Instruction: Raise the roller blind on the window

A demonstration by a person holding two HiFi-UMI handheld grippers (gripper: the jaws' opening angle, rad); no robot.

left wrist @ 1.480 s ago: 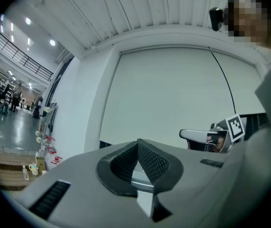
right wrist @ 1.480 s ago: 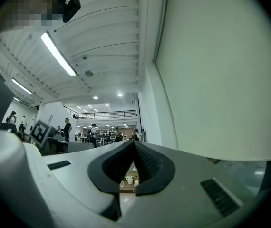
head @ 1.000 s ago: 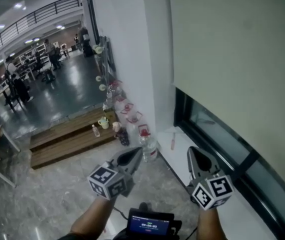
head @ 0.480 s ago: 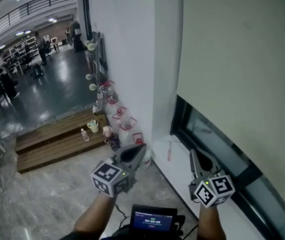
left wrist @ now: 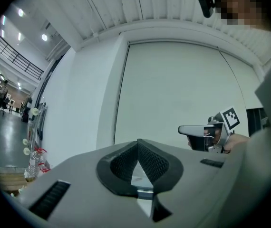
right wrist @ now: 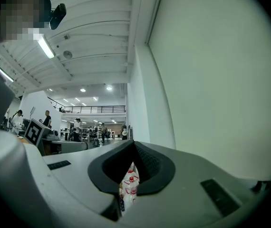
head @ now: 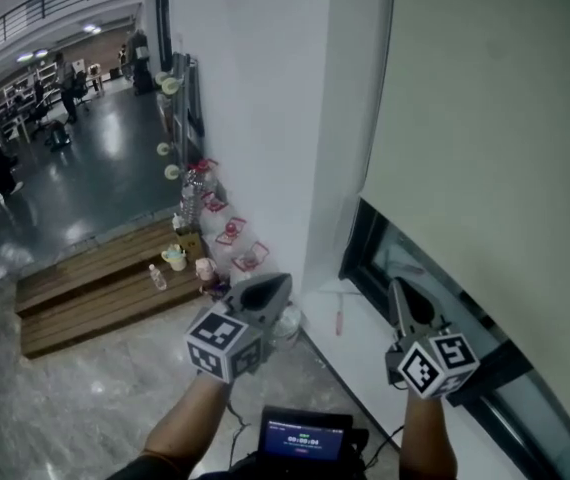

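Approach step, I judge. Roller blind (head: pixel 495 128) at 2 o'clock, covering most of the window (head: pixel 420 258). Left gripper (head: pixel 268 296) and right gripper (head: pixel 406 306) both pinched closed, empty. No pull cord visible; next I must locate it and open a jaw.

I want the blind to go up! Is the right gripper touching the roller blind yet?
Apart. The head view shows the right gripper below the roller blind's bottom edge, with dark window glass between them. Its jaws are shut on nothing.
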